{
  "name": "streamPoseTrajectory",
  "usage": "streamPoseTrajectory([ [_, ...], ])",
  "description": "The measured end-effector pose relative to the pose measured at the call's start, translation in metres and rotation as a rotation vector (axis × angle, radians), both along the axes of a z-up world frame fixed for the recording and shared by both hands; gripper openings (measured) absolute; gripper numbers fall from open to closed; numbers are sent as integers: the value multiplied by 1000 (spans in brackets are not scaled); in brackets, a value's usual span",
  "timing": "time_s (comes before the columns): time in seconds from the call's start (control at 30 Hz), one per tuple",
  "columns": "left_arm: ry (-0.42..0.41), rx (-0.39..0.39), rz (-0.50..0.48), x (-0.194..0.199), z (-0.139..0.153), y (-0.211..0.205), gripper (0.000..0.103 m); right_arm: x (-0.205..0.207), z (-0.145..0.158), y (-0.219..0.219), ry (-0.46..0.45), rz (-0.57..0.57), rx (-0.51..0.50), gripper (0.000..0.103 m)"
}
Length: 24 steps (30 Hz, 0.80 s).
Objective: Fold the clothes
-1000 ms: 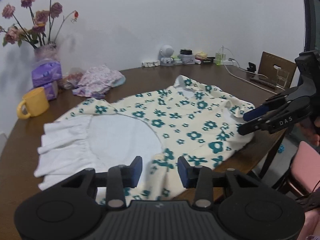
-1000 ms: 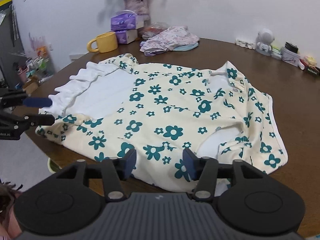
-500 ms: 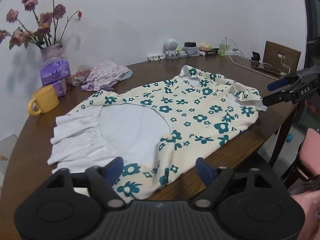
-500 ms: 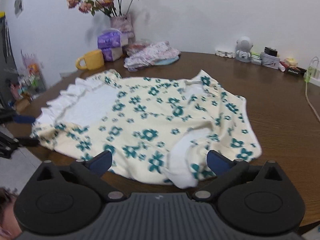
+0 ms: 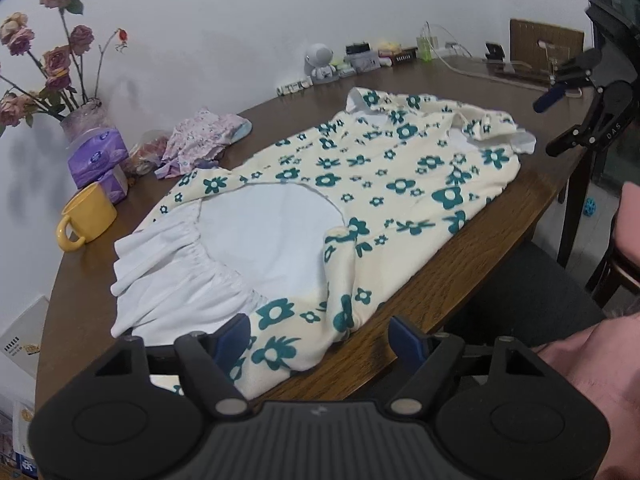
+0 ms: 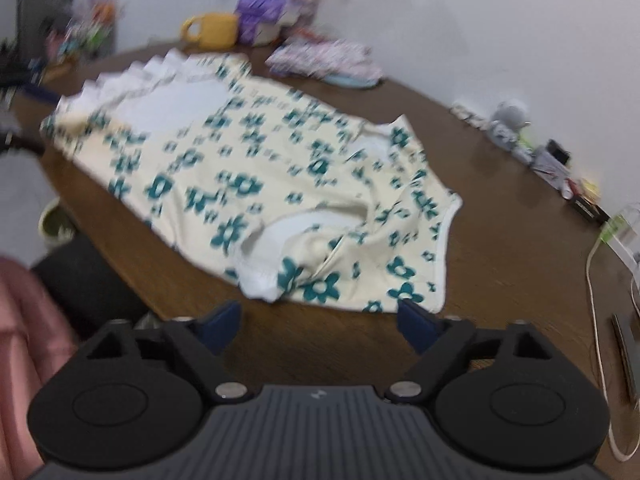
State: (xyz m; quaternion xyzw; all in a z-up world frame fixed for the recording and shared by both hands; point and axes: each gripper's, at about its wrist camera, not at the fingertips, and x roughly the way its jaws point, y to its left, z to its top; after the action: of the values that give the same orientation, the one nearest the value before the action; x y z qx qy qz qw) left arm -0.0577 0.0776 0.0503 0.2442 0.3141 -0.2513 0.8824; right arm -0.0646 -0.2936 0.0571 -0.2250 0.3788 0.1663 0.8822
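Left wrist view: the floral garment (image 5: 360, 184), cream with teal flowers and a white ruffled hem, lies spread across the middle of the round wooden bench (image 5: 500, 216), its near edge drooping over the rim at lower centre. One side looks turned in over the white inner panel, so I judge the folding barely begun: the piece is laid out and partly tucked, with the main folds left to do. The left hand-held gripper (image 5: 320, 340) fills the bottom of the frame, its jaws wide but closing; the left blue pad sits over the hanging hem without pinching it, and nothing is held. At the right edge the right hand-held gripper (image 5: 580, 112) hangs beside the collar end, clear of the cloth; white letters on its arm read roughly "DAS". A second small patterned garment (image 5: 204, 140) lies bunched at upper left near a yellow mug (image 5: 86, 216). The purple tissue packs' (image 5: 98, 156) printing is too small to read.

Right wrist view: blurred. The same garment runs from upper left to centre right. The right hand-held gripper at the bottom is wide, closing, with only bare bench between its pads. No legible writing here.
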Motion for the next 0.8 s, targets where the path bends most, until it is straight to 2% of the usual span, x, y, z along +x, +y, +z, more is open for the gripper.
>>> streamPoseTrajectory([
  [0.17, 11, 40, -10, 6, -2, -5, 67, 19, -5, 9, 35, 71, -88, 73],
  [0.23, 10, 48, -9, 9, -3, -7, 63, 30, -5, 9, 61, 86, -101, 63],
  [0.3, 10, 56, -13, 11, -4, -9, 59, 39, -9, 10, 104, 96, -93, 50],
  [0.4, 11, 66, -16, 13, -8, -10, 48, 46, -13, 10, 129, 112, -51, 49],
  [0.53, 19, 70, -26, 14, -11, -9, 43, 48, -14, 7, 128, 119, -9, 46],
  [0.67, 27, 68, -42, 15, -12, -8, 37, 49, -15, 6, 133, 124, 16, 26],
  [0.7, 29, 67, -46, 15, -12, -8, 36, 49, -15, 6, 129, 121, 19, 24],
  [0.77, 31, 68, -59, 16, -12, -7, 31, 50, -16, 7, 124, 115, 22, 20],
  [0.8, 34, 67, -64, 16, -12, -7, 24, 50, -16, 8, 124, 113, 23, 14],
])
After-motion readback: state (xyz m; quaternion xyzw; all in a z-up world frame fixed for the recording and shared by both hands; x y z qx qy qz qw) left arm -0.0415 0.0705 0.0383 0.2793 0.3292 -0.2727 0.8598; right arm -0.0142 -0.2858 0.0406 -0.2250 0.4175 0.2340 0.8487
